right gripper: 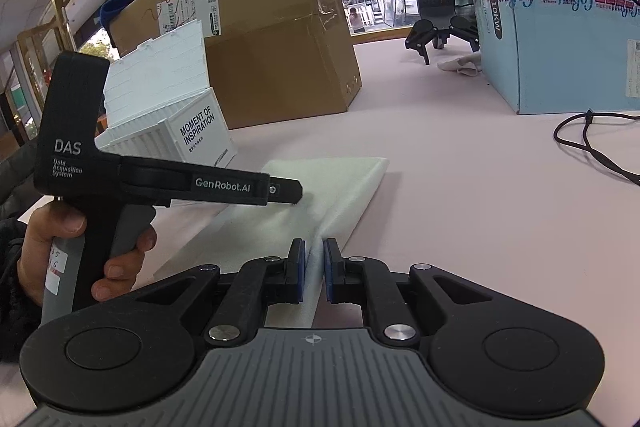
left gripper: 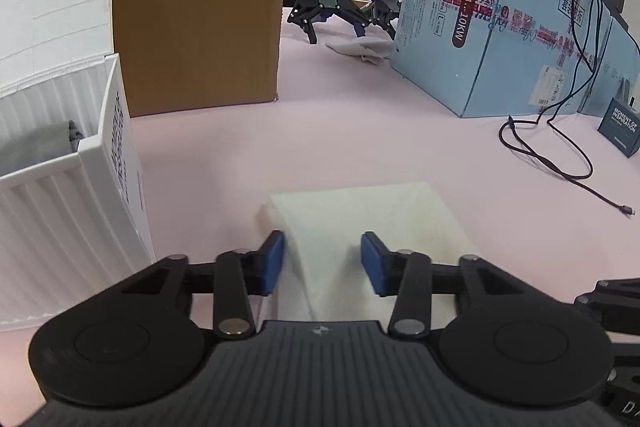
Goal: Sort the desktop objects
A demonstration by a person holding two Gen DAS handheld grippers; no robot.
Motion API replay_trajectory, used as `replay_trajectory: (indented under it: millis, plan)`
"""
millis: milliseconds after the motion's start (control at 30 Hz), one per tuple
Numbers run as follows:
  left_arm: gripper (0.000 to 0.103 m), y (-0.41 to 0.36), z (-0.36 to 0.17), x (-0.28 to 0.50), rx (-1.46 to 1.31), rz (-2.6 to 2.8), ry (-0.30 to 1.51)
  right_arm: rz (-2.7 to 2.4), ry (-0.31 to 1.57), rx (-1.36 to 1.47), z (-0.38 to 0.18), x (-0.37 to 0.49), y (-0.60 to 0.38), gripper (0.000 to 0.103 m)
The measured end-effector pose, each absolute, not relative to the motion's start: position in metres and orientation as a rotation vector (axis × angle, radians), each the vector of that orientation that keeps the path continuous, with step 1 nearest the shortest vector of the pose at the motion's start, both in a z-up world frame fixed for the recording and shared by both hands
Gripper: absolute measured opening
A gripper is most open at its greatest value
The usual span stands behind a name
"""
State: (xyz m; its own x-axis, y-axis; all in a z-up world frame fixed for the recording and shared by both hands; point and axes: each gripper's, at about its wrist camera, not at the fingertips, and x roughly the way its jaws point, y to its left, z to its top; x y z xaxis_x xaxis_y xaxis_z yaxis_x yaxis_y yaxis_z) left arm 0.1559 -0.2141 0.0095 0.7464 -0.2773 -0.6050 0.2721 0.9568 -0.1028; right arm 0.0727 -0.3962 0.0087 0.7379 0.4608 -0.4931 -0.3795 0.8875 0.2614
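Observation:
A folded white cloth (left gripper: 360, 219) lies flat on the pink table, with a raised ridge running toward me. My left gripper (left gripper: 323, 263) stands open over its near edge, one blue pad on each side of the ridge. In the right wrist view my right gripper (right gripper: 315, 267) is shut on a pinched fold of the same white cloth (right gripper: 340, 183). A hand holds the left gripper (right gripper: 292, 191), seen from the side, low over the cloth. A white ribbed storage box (left gripper: 60, 219) stands left of the cloth with a grey cloth (left gripper: 36, 147) inside; its lid is up.
Behind the white box (right gripper: 192, 131) stands a brown cardboard box (left gripper: 200, 27). A large blue carton (left gripper: 500, 27) fills the right back, with a black cable (left gripper: 560, 155) looping before it. Spare black grippers (left gripper: 344, 7) and a crumpled white rag (left gripper: 360, 51) sit far back.

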Motion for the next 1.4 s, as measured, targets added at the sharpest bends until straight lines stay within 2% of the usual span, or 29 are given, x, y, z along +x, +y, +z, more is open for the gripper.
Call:
replay_trajectory:
  millis: [33,133,467,700,767,800,833,867,900,1000,1133,1200,1267,1333,1367,1400]
  plan:
    - [0.023,-0.213,0.010,0.154,-0.009,-0.307,0.660,0.458,0.580,0.151,0.009,0.072,-0.397,0.009]
    - [0.016,-0.210,0.010,0.150,-0.010,-0.325,0.654,0.428,0.584,0.169,0.008,0.074,-0.401,0.009]
    - [0.015,-0.197,0.015,0.088,-0.006,-0.373,0.692,0.353,0.533,0.236,0.010,0.075,-0.415,0.009]
    - [0.016,-0.203,0.015,0.065,0.053,-0.415,0.674,0.318,0.588,0.261,0.005,0.084,-0.417,0.009]
    - [0.024,-0.196,0.015,0.077,0.002,-0.402,0.701,0.311,0.599,0.270,0.004,0.086,-0.418,0.009]
    - [0.043,-0.191,0.015,0.083,-0.025,-0.392,0.712,0.309,0.599,0.274,0.003,0.086,-0.419,0.009]
    - [0.072,-0.187,0.016,0.088,-0.045,-0.376,0.715,0.306,0.598,0.277,0.003,0.085,-0.419,0.009]
    - [0.085,-0.181,0.018,0.094,-0.066,-0.355,0.707,0.306,0.602,0.279,0.003,0.086,-0.419,0.009]
    - [0.092,-0.176,0.020,0.099,-0.087,-0.330,0.690,0.306,0.605,0.280,0.002,0.086,-0.420,0.009]
    - [0.092,-0.170,0.022,0.113,-0.078,-0.317,0.666,0.306,0.607,0.285,0.002,0.087,-0.420,0.010]
    - [0.096,-0.170,0.012,0.133,-0.090,-0.408,0.757,0.307,0.606,0.276,0.002,0.086,-0.419,0.011]
    - [0.095,-0.172,0.013,0.132,-0.092,-0.482,0.758,0.310,0.605,0.275,0.002,0.086,-0.419,0.012]
    - [0.083,-0.174,0.014,0.128,-0.124,-0.572,0.770,0.311,0.605,0.276,0.002,0.086,-0.419,0.012]
    - [0.050,-0.177,0.014,0.124,-0.136,-0.602,0.779,0.310,0.603,0.275,0.002,0.086,-0.419,0.012]
    - [0.043,-0.178,0.013,0.122,-0.131,-0.594,0.776,0.310,0.603,0.275,0.002,0.086,-0.419,0.012]
    - [0.029,-0.180,0.012,0.120,-0.116,-0.563,0.762,0.309,0.602,0.275,0.002,0.086,-0.419,0.012]
